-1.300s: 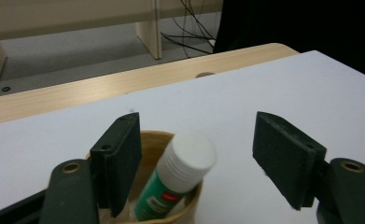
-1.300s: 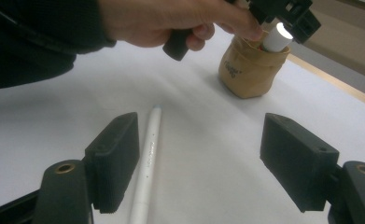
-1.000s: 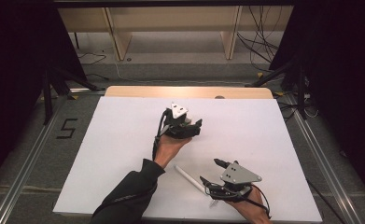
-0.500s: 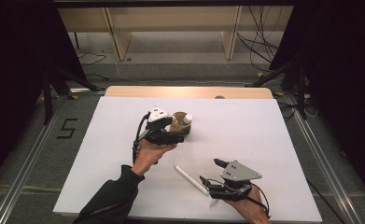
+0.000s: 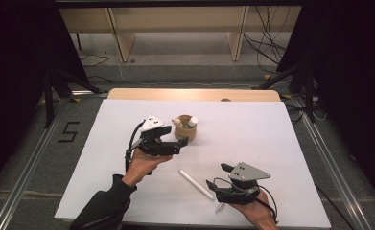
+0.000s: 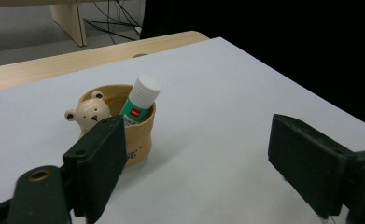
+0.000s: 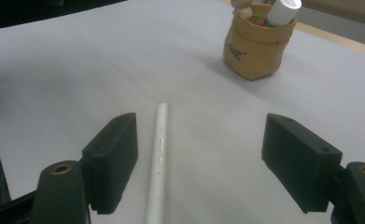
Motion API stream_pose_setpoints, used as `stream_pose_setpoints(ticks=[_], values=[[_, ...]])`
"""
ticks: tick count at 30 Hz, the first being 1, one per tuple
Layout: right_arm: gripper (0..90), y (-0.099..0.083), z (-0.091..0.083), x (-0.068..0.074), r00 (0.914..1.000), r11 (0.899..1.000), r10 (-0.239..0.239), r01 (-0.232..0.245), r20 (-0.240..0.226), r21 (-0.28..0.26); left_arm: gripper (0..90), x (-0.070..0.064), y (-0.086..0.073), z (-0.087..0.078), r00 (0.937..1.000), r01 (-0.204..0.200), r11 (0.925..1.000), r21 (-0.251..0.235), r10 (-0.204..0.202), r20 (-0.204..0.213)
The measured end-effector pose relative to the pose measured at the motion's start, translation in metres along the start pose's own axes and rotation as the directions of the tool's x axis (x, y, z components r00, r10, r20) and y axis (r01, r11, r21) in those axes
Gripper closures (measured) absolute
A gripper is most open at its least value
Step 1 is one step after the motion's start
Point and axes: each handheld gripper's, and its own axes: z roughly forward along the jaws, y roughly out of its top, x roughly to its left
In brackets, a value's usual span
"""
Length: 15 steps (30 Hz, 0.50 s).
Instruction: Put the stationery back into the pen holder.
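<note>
A tan paper-bag-style cup (image 5: pixel 185 130) stands mid-table with a small bear figure (image 6: pixel 89 114) and a white-capped green glue stick (image 6: pixel 140 98) inside it. My left gripper (image 5: pixel 179 145) is open just in front and left of the cup, and nothing sits between its jaws. In the left gripper view (image 6: pixel 196 140) the cup (image 6: pixel 140 133) stands behind the left jaw. A white pen (image 5: pixel 196 184) lies flat near the front edge. My right gripper (image 5: pixel 217 176) is open and low, and in the right gripper view (image 7: pixel 201 140) the pen (image 7: pixel 159 154) lies between the jaws, nearer the left one.
A white sheet (image 5: pixel 271 143) covers the table, with a wooden strip (image 5: pixel 194 94) along the far edge. Beyond it are wooden furniture legs and cables on the floor. Dark curtains hang on both sides.
My left gripper has drawn back from over the cup, leftward and toward the person, uncovering the cup with the glue stick. The right gripper and the pen have stayed put.
</note>
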Motion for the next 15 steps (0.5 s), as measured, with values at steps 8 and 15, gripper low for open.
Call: stream_pose_setpoints(ticks=[8, 15], values=[[27.8, 0.002, 0.003, 0.002, 0.9994, 0.998, 0.03, -0.029, -0.016, 0.054, 18.4, 0.001, -0.014, -0.014, 0.999, -0.016, 0.9999, -0.001, 0.016, 0.041], [27.9, 0.006, 0.01, 0.006, 0.998, 0.991, 0.053, -0.048, -0.036, 0.128, 18.1, 0.006, -0.031, -0.026, 0.9989, -0.031, 0.9995, -0.005, 0.031, 0.036]])
